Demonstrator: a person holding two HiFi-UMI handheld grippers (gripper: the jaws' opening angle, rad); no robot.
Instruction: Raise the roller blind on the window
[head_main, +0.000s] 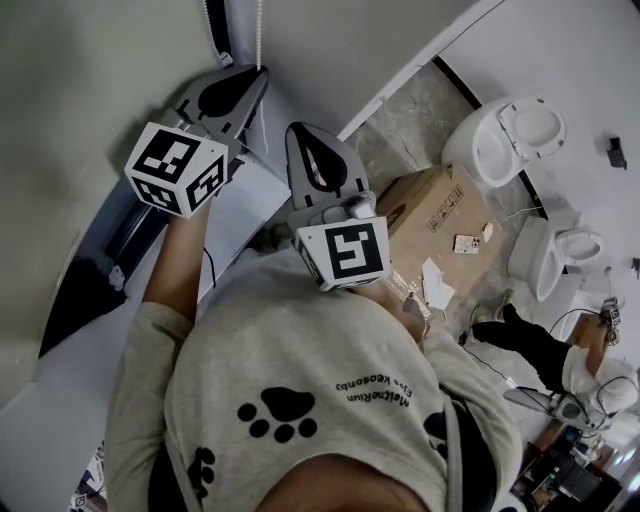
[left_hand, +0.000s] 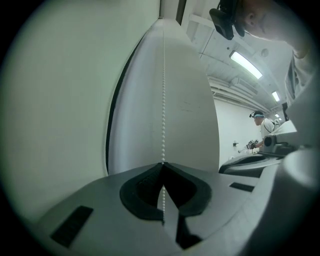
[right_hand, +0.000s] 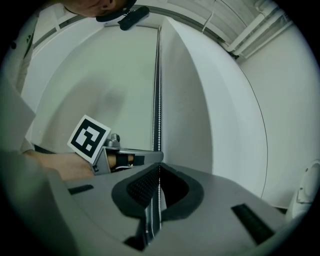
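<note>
The pale roller blind (head_main: 80, 80) fills the window at the upper left, and its white bead chain (head_main: 260, 30) hangs beside the frame. My left gripper (head_main: 260, 72) points at the chain with its jaws shut on it. In the left gripper view the bead chain (left_hand: 164, 90) runs straight down into the left gripper (left_hand: 163, 164), pinched between the pads. My right gripper (head_main: 300, 130) sits just right of and nearer than the left. In the right gripper view the chain (right_hand: 158, 80) drops past the left gripper's tip (right_hand: 150, 157) into the right gripper (right_hand: 159, 167), which is shut on it.
A white window sill (head_main: 130, 290) lies below the blind. A cardboard box (head_main: 435, 215) stands on the floor at my right, with two white toilets (head_main: 505, 135) (head_main: 560, 255) beyond it. Another person (head_main: 545, 350) crouches at the far right.
</note>
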